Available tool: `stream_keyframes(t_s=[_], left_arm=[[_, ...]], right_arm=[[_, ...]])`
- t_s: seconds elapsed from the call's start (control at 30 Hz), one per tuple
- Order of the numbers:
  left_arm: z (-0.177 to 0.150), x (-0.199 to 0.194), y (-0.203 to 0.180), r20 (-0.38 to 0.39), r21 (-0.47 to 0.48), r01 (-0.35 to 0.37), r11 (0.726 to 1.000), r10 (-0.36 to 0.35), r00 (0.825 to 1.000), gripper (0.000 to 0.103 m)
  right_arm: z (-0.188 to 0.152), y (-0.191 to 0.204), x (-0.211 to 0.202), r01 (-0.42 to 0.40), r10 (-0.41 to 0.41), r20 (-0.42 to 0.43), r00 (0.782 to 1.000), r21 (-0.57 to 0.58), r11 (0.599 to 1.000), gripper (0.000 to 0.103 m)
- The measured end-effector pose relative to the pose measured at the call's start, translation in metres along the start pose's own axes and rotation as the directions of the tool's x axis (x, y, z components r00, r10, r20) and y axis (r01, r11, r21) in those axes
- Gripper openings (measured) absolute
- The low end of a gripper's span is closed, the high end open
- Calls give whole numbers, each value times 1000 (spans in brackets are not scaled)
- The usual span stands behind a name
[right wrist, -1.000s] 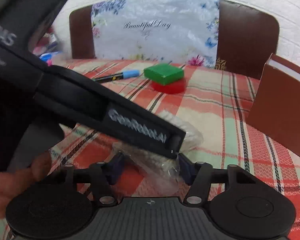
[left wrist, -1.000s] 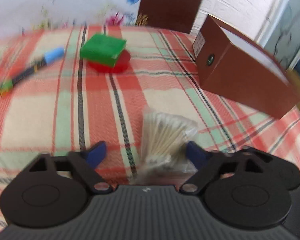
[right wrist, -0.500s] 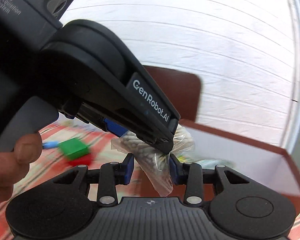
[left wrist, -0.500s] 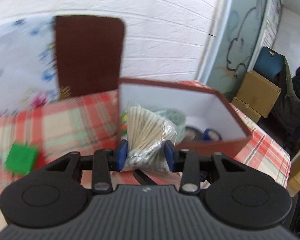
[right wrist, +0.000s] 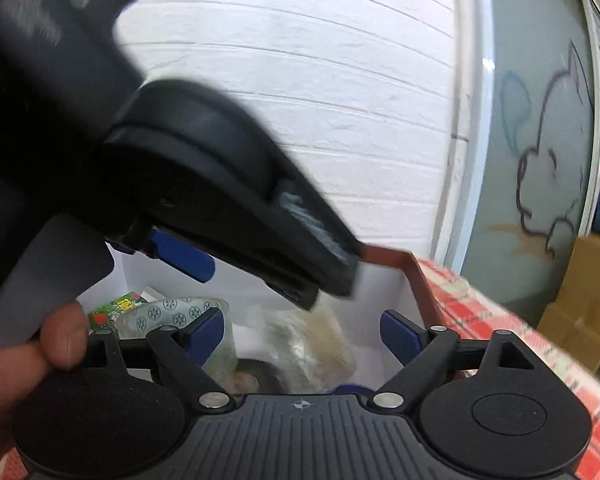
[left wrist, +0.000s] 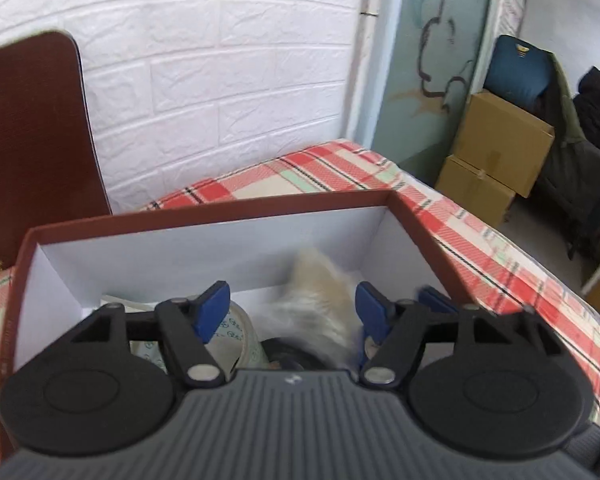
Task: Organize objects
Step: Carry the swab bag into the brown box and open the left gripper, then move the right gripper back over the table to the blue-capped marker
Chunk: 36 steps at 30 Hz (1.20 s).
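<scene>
Both hand-held grippers, which half a second ago pinched the bag of cotton swabs together above the box, now have their fingers spread and the bag has dropped between them into the box.

Left wrist view: left hand-held gripper [left wrist: 293, 312] hangs over the open brown box [left wrist: 220, 211], blue pads [left wrist: 212, 310] wide apart and touching nothing. Bag of cotton swabs [left wrist: 320, 296] shows as a motion-blurred pale mass inside the box, near the far white wall, right of centre; whether it has settled cannot be told. A roll of printed clear tape [left wrist: 240, 328] lies to its left in the box, and a dark round object [left wrist: 288, 356] sits just below the bag, partly hidden by the gripper body. Box rests on a red plaid tablecloth [left wrist: 340, 172] covering the desk. Brown chair back [left wrist: 32, 128] stands at left against a white brick wall [left wrist: 220, 60]; cardboard cartons [left wrist: 500, 148] are stacked at right.

Right wrist view: right hand-held gripper [right wrist: 302, 332] also spread, pads clear of the bag. Left gripper's black body crosses the upper left of the frame, blurred, one blue pad [right wrist: 180, 254] visible. Bag of swabs [right wrist: 312, 340] lies in the box beside the tape roll [right wrist: 180, 320]; a green printed packet [right wrist: 120, 308] sits behind the roll. A thumb [right wrist: 64, 336] shows at the left edge.
</scene>
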<state>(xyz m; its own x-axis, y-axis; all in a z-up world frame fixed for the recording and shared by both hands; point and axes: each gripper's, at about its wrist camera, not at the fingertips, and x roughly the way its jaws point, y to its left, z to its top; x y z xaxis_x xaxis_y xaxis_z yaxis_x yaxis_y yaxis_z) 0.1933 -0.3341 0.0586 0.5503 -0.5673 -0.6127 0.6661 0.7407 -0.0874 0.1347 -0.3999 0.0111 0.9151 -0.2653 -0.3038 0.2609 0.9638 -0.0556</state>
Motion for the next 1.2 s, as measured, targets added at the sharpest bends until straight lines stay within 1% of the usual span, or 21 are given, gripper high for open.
stream_keyframes(t_s=[0.07,0.2,0.3,0.37,0.4,0.47,0.53,0.63,0.73,0.87,1.03,1.13,1.2], left_arm=[[0,-3,0,15,-1,-3,1000,3,1000,72],[-6,-16,-5,16,50,-73,996,72,997,72],[-12,-29,-6,10,59,-116,991,116,993,72],[-17,-39,-4,10,58,-147,987,146,989,72],[-20,-45,-3,11,57,-158,986,157,988,72],[-27,-56,-1,12,51,-179,983,178,984,72],[-36,-67,1,13,44,-199,979,199,980,72],[-50,-83,4,14,38,-230,972,229,973,73],[-65,-98,11,26,30,-259,965,258,966,75],[-86,-112,26,2,6,-284,959,284,959,75],[-116,-123,56,-45,-39,-341,939,339,940,75],[-134,-128,79,-81,-69,-382,922,377,923,75],[-147,-132,95,-101,-92,-406,909,398,912,75]], right_arm=[[-2,-7,-6,-7,7,14,1000,35,999,85],[-5,-4,-22,-8,5,41,999,68,998,86],[-10,-2,-34,-17,12,44,999,110,994,86],[-15,-5,-51,-14,8,55,998,108,994,86],[-14,3,-56,-13,7,59,998,105,994,86],[-19,2,-76,-17,11,64,998,102,995,87],[-20,2,-82,-16,10,66,998,97,995,87],[-31,11,-97,-26,21,48,999,103,994,87],[-41,24,-107,-54,53,8,999,93,994,87],[-52,44,-112,-117,121,-55,991,83,990,87],[-66,78,-108,-196,203,-160,966,60,979,87],[-75,98,-107,-234,238,-211,948,48,971,87],[-79,112,-107,-252,250,-232,940,20,967,87]])
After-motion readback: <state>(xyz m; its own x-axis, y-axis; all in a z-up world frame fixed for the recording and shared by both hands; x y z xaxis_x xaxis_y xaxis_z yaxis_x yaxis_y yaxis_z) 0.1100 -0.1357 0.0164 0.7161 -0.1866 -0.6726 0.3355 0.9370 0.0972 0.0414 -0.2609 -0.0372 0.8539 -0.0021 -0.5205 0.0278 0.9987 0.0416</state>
